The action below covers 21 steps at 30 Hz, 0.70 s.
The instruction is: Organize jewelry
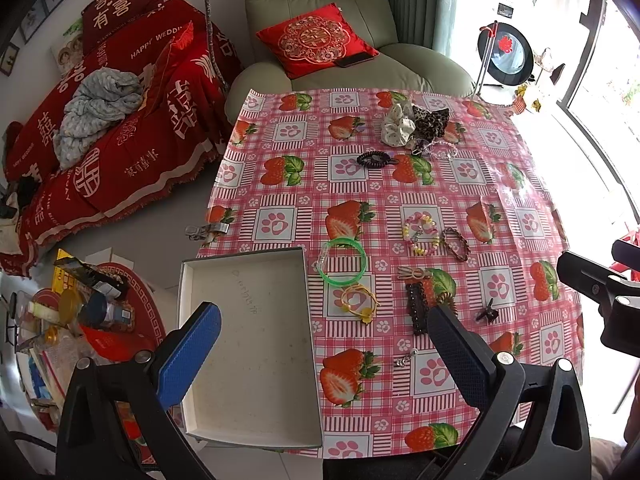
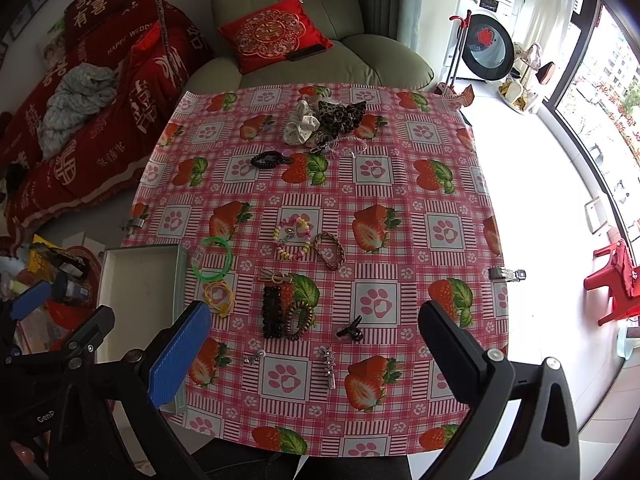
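Both my left gripper (image 1: 324, 344) and right gripper (image 2: 314, 344) hang spread above the bench's (image 2: 452, 196) near edge; only the right view shows the star clip (image 2: 330, 366), the left the whole box (image 1: 248, 344).

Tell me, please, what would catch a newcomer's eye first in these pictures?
The pink strawberry tablecloth covers the table, with bracelets and hair clips scattered on it, such as the green bangle beside the white tray at the left edge. Both open tools, left and right, hover empty above.

Bright daylight floods in from the window (image 2: 600, 128), overexposing the floor beside it; fisheye bending darkens the frame corners.
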{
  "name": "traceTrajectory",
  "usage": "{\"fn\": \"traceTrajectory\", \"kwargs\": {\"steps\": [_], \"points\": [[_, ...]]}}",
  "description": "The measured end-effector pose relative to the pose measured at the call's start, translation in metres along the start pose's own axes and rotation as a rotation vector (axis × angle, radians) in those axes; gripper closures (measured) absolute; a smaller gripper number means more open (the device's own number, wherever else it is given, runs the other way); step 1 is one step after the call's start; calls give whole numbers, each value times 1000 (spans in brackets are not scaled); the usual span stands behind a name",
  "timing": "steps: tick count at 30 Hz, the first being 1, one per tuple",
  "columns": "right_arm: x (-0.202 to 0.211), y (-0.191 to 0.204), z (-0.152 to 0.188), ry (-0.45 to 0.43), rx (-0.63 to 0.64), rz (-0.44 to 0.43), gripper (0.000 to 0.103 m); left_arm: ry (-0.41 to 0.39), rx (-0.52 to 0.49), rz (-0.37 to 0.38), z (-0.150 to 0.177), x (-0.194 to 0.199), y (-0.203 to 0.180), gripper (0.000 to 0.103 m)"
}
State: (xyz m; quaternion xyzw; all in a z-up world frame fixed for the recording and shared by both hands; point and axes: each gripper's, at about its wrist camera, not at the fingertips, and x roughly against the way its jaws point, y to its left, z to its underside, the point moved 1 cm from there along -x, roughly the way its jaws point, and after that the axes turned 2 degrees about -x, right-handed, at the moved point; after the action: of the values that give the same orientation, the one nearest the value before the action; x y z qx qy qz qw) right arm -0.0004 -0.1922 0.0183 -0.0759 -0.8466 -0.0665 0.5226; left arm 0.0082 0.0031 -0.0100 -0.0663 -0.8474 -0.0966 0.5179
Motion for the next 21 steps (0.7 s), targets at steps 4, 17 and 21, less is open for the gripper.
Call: {"fn": "traceTrajectory", "kwargs": {"steps": [4,17,21], "points": [[-1,1,0,0,0,2,0,-1,0,0,0,0,0,0],[-2,1,-1,2,0,1,0,0,0,1,0,-1,0,0],[-2,1,-1,2,0,1,0,0,-1,1,0,-1,0,0]]}}
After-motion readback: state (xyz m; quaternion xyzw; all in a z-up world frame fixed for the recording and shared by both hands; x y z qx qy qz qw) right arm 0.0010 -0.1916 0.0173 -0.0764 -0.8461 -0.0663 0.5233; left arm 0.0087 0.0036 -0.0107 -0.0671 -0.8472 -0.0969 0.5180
